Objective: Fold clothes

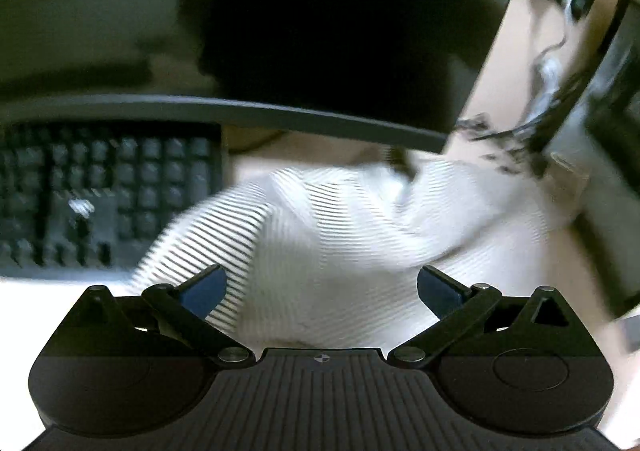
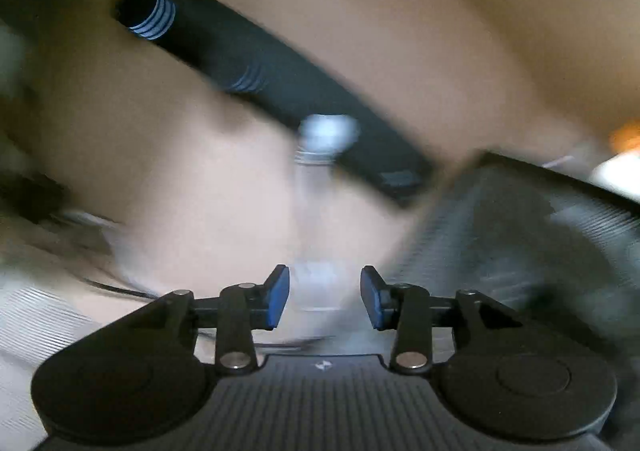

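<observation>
A white garment with thin dark stripes (image 1: 340,227) lies crumpled on the pale desk just ahead of my left gripper (image 1: 320,291). That gripper is wide open and empty, its blue pads at either side of the cloth's near edge. My right gripper (image 2: 324,297) is open and empty. A strip of the striped garment (image 2: 44,315) shows at the lower left of the right wrist view. That view is heavily blurred.
A black keyboard (image 1: 100,191) lies to the left of the garment, under a dark monitor (image 1: 320,31). Tangled cables (image 1: 520,131) lie at the right. In the right wrist view a clear bottle (image 2: 320,179) stands ahead, with a black bar (image 2: 260,83) behind and a dark ribbed object (image 2: 520,243) to the right.
</observation>
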The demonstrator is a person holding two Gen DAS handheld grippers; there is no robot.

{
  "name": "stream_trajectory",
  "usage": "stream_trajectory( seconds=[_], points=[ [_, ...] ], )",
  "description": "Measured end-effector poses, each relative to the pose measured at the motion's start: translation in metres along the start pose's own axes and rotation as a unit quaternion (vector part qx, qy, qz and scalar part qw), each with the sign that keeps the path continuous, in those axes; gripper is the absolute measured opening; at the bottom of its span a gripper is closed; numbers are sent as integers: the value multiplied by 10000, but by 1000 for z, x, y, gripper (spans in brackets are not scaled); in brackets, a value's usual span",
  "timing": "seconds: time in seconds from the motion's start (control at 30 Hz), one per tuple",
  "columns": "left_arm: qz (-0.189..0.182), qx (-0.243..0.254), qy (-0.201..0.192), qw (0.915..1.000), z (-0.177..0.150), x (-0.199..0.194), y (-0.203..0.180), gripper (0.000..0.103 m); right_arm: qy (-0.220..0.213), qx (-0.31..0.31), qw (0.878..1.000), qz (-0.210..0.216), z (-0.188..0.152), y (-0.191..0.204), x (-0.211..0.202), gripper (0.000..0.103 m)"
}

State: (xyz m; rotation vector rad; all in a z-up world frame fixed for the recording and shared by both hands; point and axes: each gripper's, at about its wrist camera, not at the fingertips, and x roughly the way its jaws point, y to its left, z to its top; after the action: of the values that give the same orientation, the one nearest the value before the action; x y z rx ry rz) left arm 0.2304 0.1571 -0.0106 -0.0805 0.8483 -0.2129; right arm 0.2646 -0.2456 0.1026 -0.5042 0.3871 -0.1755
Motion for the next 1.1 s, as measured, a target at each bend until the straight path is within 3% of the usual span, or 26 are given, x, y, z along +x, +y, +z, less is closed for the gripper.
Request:
stream_trajectory(
  seconds=[0.03, 0.1, 0.13, 0.23, 0.33, 0.37, 0.6, 0.63, 0.7, 0.73, 0.87, 0.97, 1.03, 1.1],
  points=[
    [171, 104, -32, 9998, 0, 5, -1, 103, 182, 211, 9975, 646, -4, 15, 8, 38],
    [486, 263, -82, 9984, 3, 16, -3, 103, 579, 624, 9769, 1960, -12, 45, 26, 38],
    [607, 307, -103, 9976, 5, 20, -4, 103, 690, 539, 9694, 2292, -20, 69, 36, 37],
    [857, 347, -129, 9956, 8, 25, -5, 103, 737, 245, 9577, 2770, -49, 129, 71, 36],
    [1113, 388, -92, 9930, 10, 31, -4, 103, 1008, 72, 9615, 2557, -72, 154, 113, 36],
    [1198, 402, -80, 9919, 11, 33, -4, 103, 902, 236, 9622, 2560, -80, 147, 118, 36],
    [1444, 309, -97, 9890, 8, 39, 1, 103, 1479, 656, 9675, 1944, -121, 90, 90, 36],
    [1361, 271, -157, 9902, 8, 35, 0, 103, 1488, 607, 9701, 1817, -117, 87, 81, 36],
    [1090, 206, -280, 9934, 9, 23, -3, 103, 1149, 710, 9679, 2121, -99, 88, 71, 36],
    [772, 193, -327, 9963, 8, 13, -7, 103, 971, 765, 9657, 2282, -90, 88, 66, 36],
    [-428, 151, -77, 9989, -12, -12, -25, 103, 795, 1259, 9320, 3303, -61, 122, 82, 36],
    [-986, 139, 302, 9946, -37, -16, -39, 103, 884, 1231, 9143, 3756, -58, 159, 99, 36],
    [-1204, 91, 490, 9915, -51, -16, -46, 103, 644, 923, 9251, 3626, -51, 169, 102, 4],
    [-1365, 40, 634, 9886, -63, -18, -53, 103, 388, 604, 9350, 3474, -44, 178, 105, 4]
  ],
)
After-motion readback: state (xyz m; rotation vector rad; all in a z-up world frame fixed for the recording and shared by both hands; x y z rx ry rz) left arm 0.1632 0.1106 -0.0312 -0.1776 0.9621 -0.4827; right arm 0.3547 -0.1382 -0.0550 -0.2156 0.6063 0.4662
